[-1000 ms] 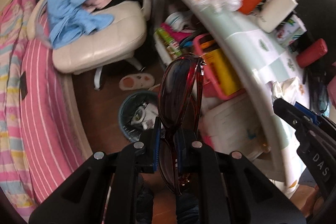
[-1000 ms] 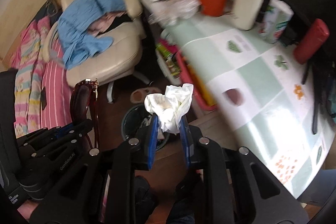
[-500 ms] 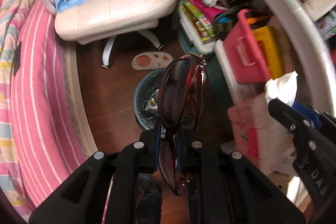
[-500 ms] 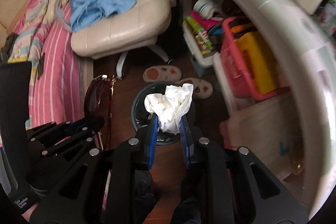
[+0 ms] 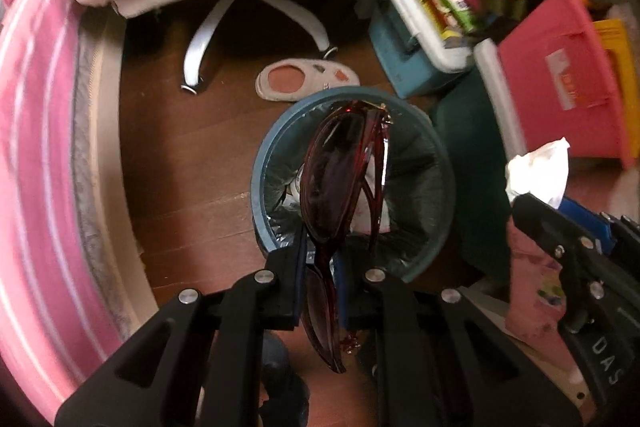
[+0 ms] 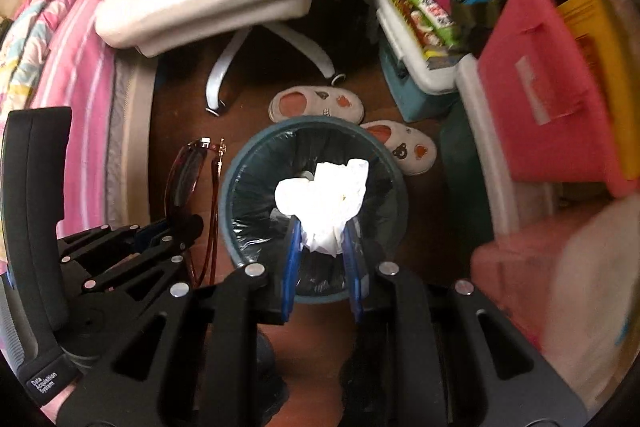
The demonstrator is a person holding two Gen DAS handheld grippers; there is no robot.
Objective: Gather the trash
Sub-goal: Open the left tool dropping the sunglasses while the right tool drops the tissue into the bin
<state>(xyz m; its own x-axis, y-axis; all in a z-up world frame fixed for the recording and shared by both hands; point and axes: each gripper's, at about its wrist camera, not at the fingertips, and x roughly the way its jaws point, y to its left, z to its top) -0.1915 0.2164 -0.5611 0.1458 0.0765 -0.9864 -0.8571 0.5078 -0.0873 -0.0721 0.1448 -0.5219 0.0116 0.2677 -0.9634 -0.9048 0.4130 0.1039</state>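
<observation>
Over the lined blue bin (image 6: 240,183) on the floor, the left gripper (image 5: 320,259) is clamped on folded dark-red sunglasses (image 5: 340,179), while the right gripper (image 6: 322,239) pinches a crumpled white tissue (image 6: 324,199) directly above its opening.

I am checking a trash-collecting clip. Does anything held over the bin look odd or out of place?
Yes. The left gripper is shut on dark red sunglasses over the lined trash bin; they look intact, not like trash. The right gripper holds a crumpled tissue, which fits.
</observation>
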